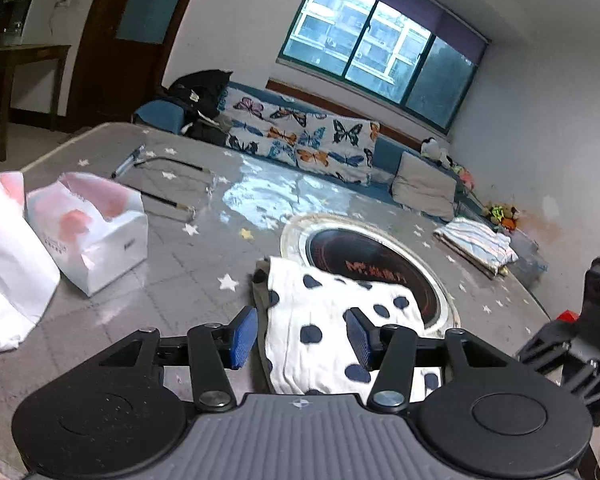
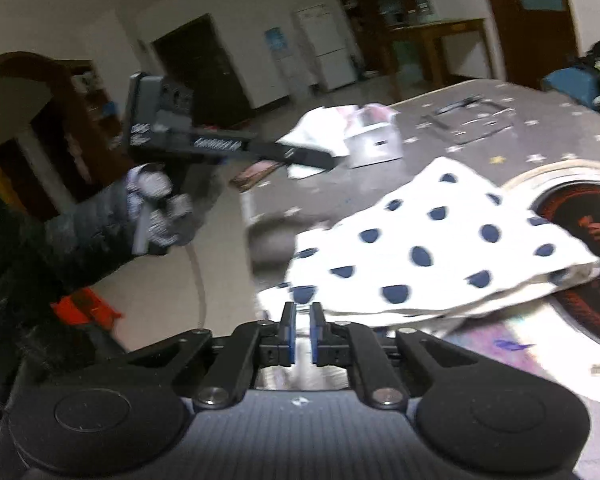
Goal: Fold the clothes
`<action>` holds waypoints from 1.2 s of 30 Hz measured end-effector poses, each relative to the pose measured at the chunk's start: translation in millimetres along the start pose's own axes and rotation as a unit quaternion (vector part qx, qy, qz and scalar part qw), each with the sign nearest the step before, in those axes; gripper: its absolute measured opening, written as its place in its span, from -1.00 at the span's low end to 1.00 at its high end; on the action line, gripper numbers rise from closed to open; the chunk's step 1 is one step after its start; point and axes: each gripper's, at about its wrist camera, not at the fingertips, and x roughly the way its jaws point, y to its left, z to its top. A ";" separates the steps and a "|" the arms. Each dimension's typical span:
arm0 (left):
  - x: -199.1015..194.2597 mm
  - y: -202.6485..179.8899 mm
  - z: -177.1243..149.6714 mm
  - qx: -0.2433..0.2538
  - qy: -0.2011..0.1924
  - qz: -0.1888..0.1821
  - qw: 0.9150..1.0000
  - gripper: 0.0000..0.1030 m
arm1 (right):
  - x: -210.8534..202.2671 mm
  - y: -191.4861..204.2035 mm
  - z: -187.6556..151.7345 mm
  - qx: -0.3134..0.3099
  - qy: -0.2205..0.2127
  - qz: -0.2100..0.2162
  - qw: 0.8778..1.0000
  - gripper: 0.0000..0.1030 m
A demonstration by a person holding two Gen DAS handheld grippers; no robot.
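A white cloth with dark blue dots (image 1: 332, 320) lies folded on the grey star-patterned table (image 1: 160, 272), partly over a round black hob (image 1: 380, 268). A dark olive layer shows along its left edge. My left gripper (image 1: 300, 336) is open above the cloth's near part, its blue pads wide apart and gripping nothing. In the right wrist view the dotted cloth (image 2: 440, 248) spreads ahead and to the right. My right gripper (image 2: 302, 330) is shut, only a thin slit between its pads. The cloth's near corner lies just past its tips; I cannot tell if they touch.
Two white-and-pink paper bags (image 1: 96, 232) stand at the table's left, thin black rods (image 1: 168, 184) behind them. A folded striped cloth (image 1: 476, 244) rests at the far right edge. A butterfly-patterned sofa (image 1: 300, 136) lies beyond. A gloved hand (image 2: 156, 208) carries the other gripper.
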 end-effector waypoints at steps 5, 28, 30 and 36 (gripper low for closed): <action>1.8 1.6 -13.3 -0.011 0.023 -0.001 1.000 0.03 | 8.9 23.3 11.7 -0.072 0.003 -0.033 0.997 -0.38; 0.7 15.7 -57.4 -0.124 0.073 -0.037 0.989 -0.31 | 51.6 66.2 -0.5 -0.233 0.063 -0.130 0.962 -0.57; -1.9 15.5 -55.5 -0.133 0.068 -0.044 0.988 -0.63 | 46.5 65.9 1.2 -0.231 0.053 -0.129 0.963 -0.60; -22.7 8.6 -45.9 -0.147 0.043 -0.075 0.985 -0.83 | 24.6 66.5 3.6 -0.216 0.025 -0.114 0.970 -0.66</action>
